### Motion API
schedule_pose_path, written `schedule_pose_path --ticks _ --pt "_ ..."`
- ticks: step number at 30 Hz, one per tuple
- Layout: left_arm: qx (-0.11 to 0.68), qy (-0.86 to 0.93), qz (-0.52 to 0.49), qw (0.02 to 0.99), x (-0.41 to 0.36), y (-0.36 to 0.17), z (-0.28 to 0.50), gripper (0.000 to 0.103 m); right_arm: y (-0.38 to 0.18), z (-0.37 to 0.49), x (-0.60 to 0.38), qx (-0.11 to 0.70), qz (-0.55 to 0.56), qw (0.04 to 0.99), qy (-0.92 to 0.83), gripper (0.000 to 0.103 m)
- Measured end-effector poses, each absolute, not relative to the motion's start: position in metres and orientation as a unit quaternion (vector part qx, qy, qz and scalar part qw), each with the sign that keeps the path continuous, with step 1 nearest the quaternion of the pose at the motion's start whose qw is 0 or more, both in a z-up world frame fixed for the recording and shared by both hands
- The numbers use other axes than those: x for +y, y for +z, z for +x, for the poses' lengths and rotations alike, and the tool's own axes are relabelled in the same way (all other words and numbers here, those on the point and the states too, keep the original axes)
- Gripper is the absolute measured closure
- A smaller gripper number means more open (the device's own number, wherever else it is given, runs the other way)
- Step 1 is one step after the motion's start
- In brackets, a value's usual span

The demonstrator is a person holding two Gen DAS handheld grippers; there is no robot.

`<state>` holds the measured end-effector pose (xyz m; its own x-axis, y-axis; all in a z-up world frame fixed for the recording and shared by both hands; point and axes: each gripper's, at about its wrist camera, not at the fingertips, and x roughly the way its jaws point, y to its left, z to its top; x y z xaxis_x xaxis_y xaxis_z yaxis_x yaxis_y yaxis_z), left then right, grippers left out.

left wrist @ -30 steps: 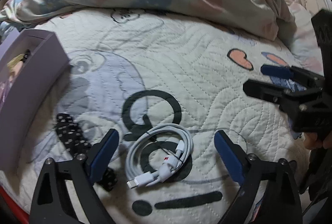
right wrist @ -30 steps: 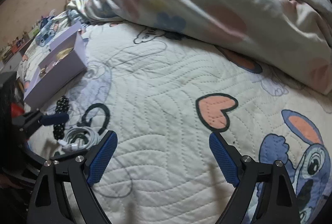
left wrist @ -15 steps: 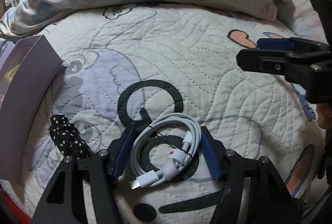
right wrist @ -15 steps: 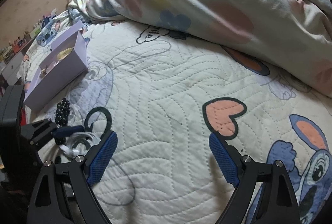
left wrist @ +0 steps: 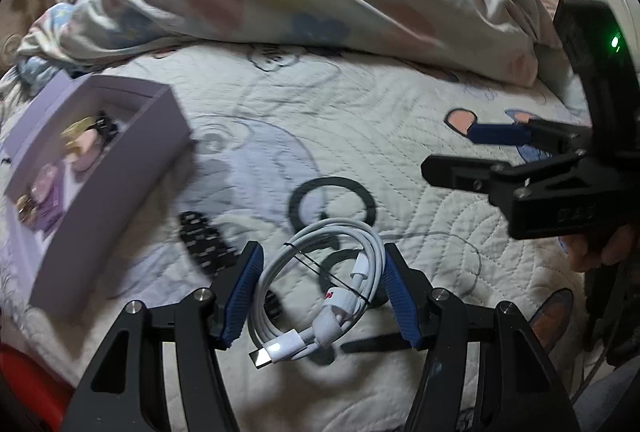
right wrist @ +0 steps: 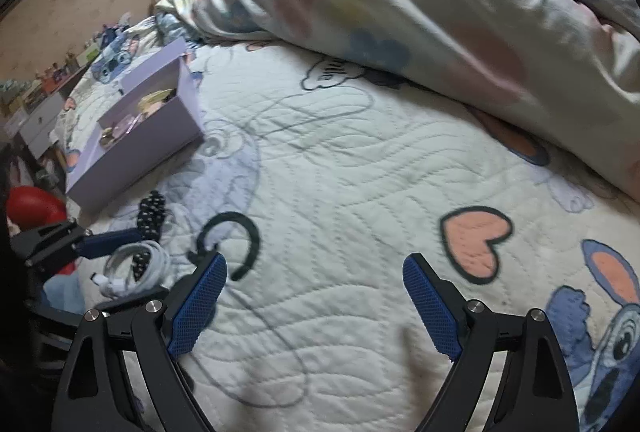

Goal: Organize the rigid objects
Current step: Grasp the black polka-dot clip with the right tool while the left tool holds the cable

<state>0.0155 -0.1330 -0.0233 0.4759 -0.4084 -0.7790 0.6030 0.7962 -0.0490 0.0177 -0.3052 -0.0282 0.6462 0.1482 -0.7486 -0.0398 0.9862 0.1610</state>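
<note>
My left claw (left wrist: pixel 320 296) grips the cable (left wrist: pixel 320 296); box (left wrist: pixel 100 168) lies forward-left, nearer this hand; right claw (right wrist: pixel 316 308) gapes, holding nothing.

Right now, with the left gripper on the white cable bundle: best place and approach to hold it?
Grip the coiled white cable across the loop's two long sides, coming from the near end where the plugs lie. The left gripper already does this: its blue fingers press the coil's outer strands on both flanks. The coil is a tied, flat oval, so squeezing its narrow width should keep the loops together.
</note>
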Motion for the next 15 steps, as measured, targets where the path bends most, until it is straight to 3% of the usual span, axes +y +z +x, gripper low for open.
schedule_pose_path --ticks 15 --pt "0.430 -0.195 0.068 0.879 -0.049 -0.020 0.027 0.043 -0.035 0.047 -0.224 0.419 0.035 0.895 0.151 0.012"
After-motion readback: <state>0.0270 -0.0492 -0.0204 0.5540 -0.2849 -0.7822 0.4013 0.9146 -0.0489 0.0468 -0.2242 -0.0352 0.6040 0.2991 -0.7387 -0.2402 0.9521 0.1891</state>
